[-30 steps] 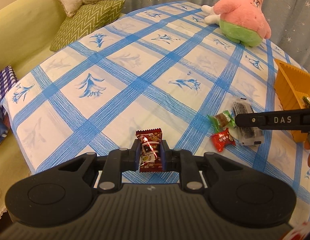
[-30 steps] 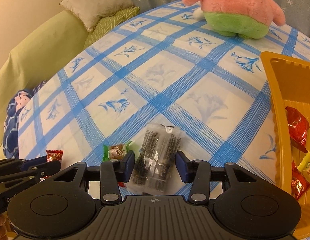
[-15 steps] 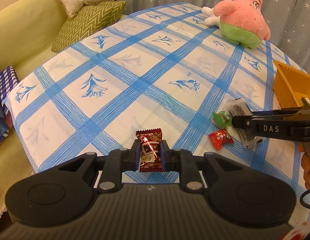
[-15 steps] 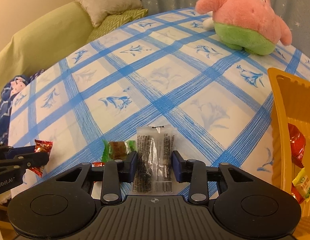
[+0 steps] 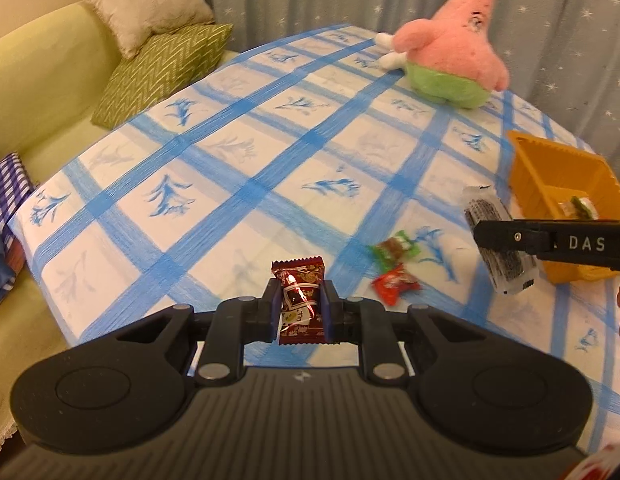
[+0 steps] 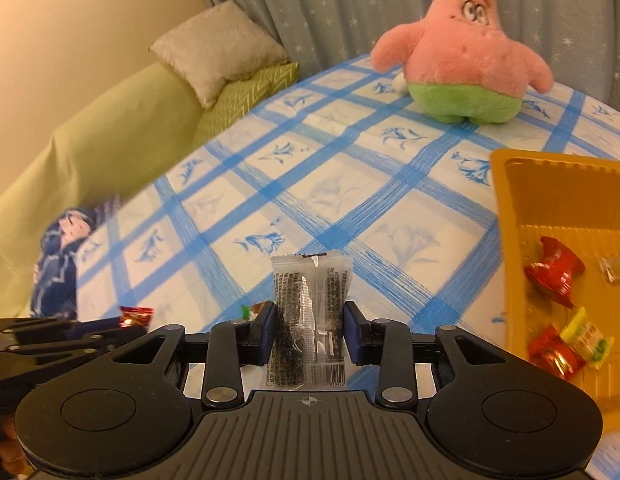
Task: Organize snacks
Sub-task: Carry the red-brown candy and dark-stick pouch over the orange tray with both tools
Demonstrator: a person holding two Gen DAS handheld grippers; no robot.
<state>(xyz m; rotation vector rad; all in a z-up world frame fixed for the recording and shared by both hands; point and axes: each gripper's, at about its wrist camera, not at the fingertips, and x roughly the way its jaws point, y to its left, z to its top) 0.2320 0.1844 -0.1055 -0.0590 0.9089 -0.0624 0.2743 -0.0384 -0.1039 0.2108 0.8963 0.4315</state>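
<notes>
My left gripper is shut on a dark red candy packet, held above the table's near edge. My right gripper is shut on a clear packet of dark snack sticks and holds it lifted off the cloth, left of the orange tray. That packet also shows in the left wrist view, in front of the tray. A green-wrapped candy and a red-wrapped candy lie on the cloth between the grippers. The tray holds several wrapped candies.
A blue-checked tablecloth covers the table. A pink and green plush star sits at the far side. A green sofa with cushions stands to the left. A curtain hangs behind.
My right gripper closed on the clear snack packet and lifted it off the cloth toward the tray. My left gripper kept hold of the dark red candy packet.
</notes>
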